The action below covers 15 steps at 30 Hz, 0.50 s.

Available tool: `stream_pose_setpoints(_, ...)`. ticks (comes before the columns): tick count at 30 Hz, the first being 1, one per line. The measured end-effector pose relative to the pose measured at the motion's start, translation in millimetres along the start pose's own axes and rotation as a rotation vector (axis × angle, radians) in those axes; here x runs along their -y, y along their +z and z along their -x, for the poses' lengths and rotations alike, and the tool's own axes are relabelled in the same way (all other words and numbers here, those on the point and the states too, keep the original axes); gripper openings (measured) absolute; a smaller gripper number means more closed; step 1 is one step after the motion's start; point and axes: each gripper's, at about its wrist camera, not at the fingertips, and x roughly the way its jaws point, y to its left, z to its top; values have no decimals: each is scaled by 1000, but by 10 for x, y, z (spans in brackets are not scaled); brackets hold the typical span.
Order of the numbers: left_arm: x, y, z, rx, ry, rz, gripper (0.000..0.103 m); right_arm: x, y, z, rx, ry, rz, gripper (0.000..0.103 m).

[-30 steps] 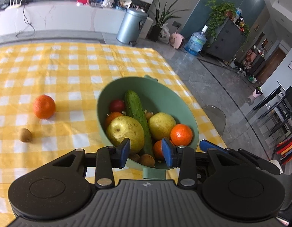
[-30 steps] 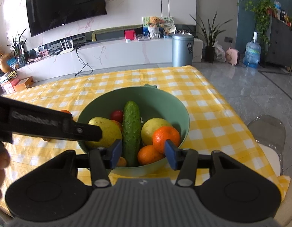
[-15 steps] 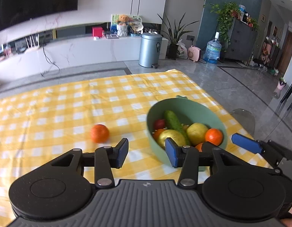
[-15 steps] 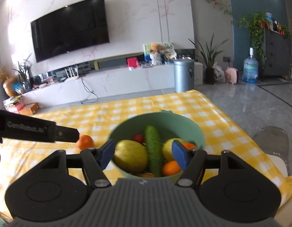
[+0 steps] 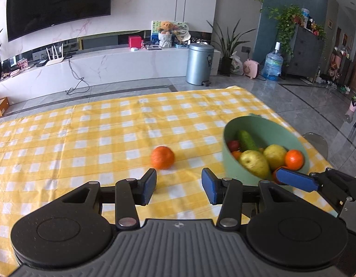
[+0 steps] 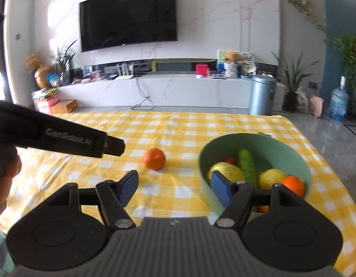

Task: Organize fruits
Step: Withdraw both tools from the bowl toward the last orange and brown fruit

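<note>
A green bowl (image 5: 233, 161) sits at the right of the yellow checked table; it also shows in the right wrist view (image 6: 258, 143). It holds a cucumber (image 5: 247, 140), two yellow-green pears (image 5: 254, 162), oranges (image 5: 293, 159) and a red fruit. A loose orange (image 5: 162, 157) lies on the cloth left of the bowl, also seen in the right wrist view (image 6: 154, 158). My left gripper (image 5: 179, 185) is open and empty, just short of the loose orange. My right gripper (image 6: 173, 185) is open and empty, near the bowl's left wall.
The checked tablecloth (image 5: 85, 133) ends at the right edge beside the bowl, with a clear chair (image 5: 316, 140) below. The left gripper's side (image 6: 62, 136) crosses the left of the right wrist view. A TV wall, cabinet and bin (image 5: 199, 63) stand far behind.
Both grippers have pulled back from the bowl and risen. The left one has swung left, so the loose orange now sits ahead of it. Both stay open.
</note>
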Motion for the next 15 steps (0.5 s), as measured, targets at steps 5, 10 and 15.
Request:
stream_pose_setpoints(5,-187,-47,-113,-5,4,-4,53,-187,23,-172,-25,19,92,59)
stream_pose_setpoints(10,-345,-102,-277,-25,-7,-7,53,-300,26,-421,-77,37,164,49)
stream_pose_setpoints(15,-473,-148,-448,-47,-15,11,53,-393,30,-677,-117,53,214,41)
